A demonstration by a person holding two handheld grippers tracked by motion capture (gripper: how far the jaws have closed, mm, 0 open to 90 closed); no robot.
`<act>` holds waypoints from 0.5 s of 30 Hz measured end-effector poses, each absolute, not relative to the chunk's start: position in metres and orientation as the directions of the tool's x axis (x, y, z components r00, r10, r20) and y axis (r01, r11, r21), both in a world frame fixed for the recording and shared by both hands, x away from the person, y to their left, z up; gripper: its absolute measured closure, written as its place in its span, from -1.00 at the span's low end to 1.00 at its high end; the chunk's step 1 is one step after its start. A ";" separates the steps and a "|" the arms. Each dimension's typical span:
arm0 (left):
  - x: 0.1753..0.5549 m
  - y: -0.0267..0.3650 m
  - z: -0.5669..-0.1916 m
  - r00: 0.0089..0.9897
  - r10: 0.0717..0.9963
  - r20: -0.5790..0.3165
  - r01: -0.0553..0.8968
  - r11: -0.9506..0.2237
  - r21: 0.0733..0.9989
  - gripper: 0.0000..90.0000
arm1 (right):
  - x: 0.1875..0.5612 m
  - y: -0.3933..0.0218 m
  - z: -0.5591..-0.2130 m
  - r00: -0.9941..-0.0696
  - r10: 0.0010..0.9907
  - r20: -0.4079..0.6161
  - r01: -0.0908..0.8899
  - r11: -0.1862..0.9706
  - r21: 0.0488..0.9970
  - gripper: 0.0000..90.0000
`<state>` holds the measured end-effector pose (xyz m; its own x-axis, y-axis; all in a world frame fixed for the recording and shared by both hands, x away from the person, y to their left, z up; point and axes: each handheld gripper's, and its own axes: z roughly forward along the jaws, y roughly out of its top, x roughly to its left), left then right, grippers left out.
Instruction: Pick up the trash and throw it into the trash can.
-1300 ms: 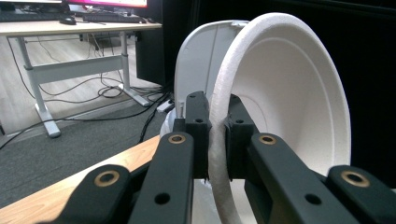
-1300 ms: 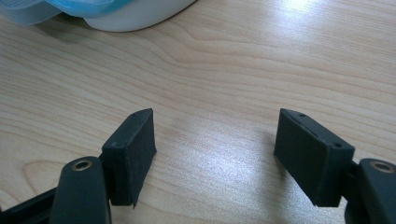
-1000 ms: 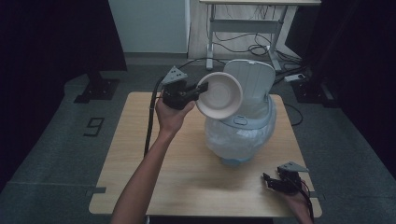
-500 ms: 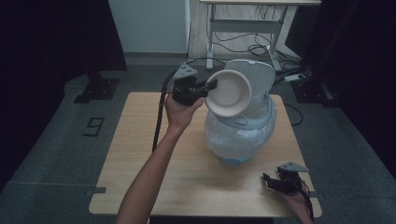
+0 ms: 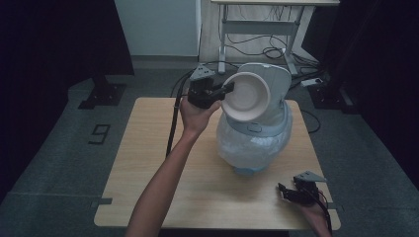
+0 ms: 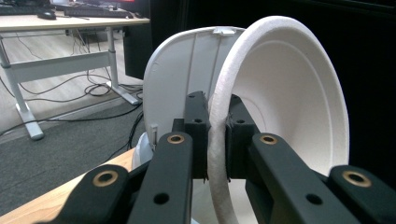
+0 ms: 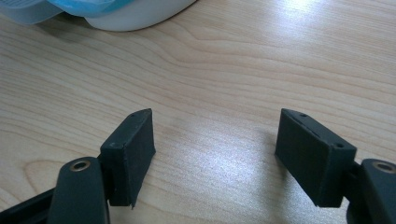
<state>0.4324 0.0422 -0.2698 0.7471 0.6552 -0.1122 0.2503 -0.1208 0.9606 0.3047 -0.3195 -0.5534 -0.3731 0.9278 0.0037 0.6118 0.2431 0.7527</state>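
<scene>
Room: dim, grey carpet, a white desk frame (image 5: 257, 29) at the far wall with loose cables under it.

Surface: one light wooden table (image 5: 148, 163), square-cornered, grain running across; a dark number mark sits on the floor off its left side.

Item 1: white foam bowl (image 5: 245, 96). Held up in the air on edge, its hollow facing toward my side of the table, in front of the raised lid of item 2. In the left gripper view the thick rim (image 6: 219, 140) runs straight up between my two black jaws.

Item 2: white and pale blue rice cooker (image 5: 254, 136), standing on the far middle of the table, lid tipped up behind the bowl. Its base shows at the top edge of the right gripper view (image 7: 116, 14).

Item 3: my left gripper (image 5: 225, 92). Clenched on the bowl's rim, one pad on the inside face and one on the outside, cable trailing down along my forearm.

Item 4: my right gripper (image 5: 282, 190). Low over the near right corner of the table, well apart from the cooker. Jaws spread wide, bare wood between them, nothing held.
</scene>
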 end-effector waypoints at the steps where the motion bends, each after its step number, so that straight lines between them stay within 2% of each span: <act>1: 0.433 0.041 -0.270 0.748 0.654 -0.116 0.253 -0.119 0.960 0.83 | 0.305 -0.320 -0.553 -0.373 0.928 0.004 0.612 0.243 0.753 -0.38; 15: 0.450 0.021 -0.277 0.748 0.651 -0.126 0.264 -0.118 0.957 0.83 | 0.305 -0.320 -0.553 -0.375 0.927 0.004 0.611 0.244 0.753 -0.39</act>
<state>0.4501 0.0214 -0.2774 0.7482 0.6514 -0.1263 0.2643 -0.1181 0.9572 0.3047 -0.3197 -0.5535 -0.3752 0.9269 0.0044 0.6113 0.2439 0.7529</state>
